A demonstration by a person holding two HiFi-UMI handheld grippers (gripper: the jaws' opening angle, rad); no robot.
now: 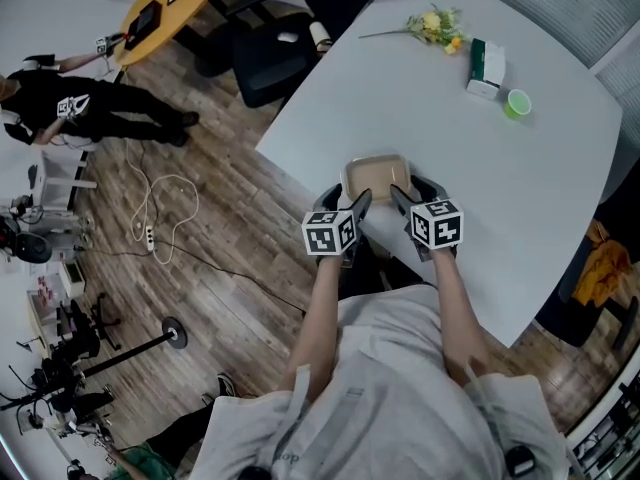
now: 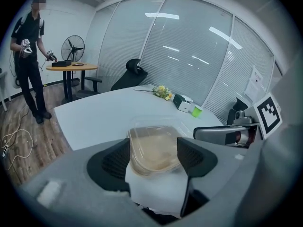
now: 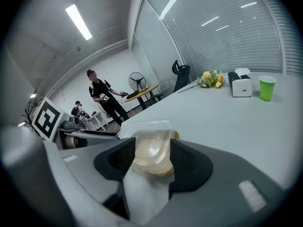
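Note:
A clear plastic container (image 1: 378,175) with pale brown contents rests near the front edge of the white table (image 1: 450,168). My left gripper (image 1: 357,208) sits at its near left corner and my right gripper (image 1: 402,200) at its near right corner. In the left gripper view the container (image 2: 152,148) lies just ahead of the left gripper (image 2: 154,161), whose jaws stand wide apart. The right gripper view shows the same container (image 3: 152,148) framed by the right gripper (image 3: 152,161), also open. Neither gripper visibly clamps it.
At the table's far side lie yellow flowers (image 1: 437,25), a tissue box (image 1: 487,68) and a green cup (image 1: 517,103). Black office chairs (image 1: 270,58) stand beside the table. A person in black (image 1: 80,108) stands by a round wooden table (image 1: 170,8); cables trail on the floor (image 1: 165,213).

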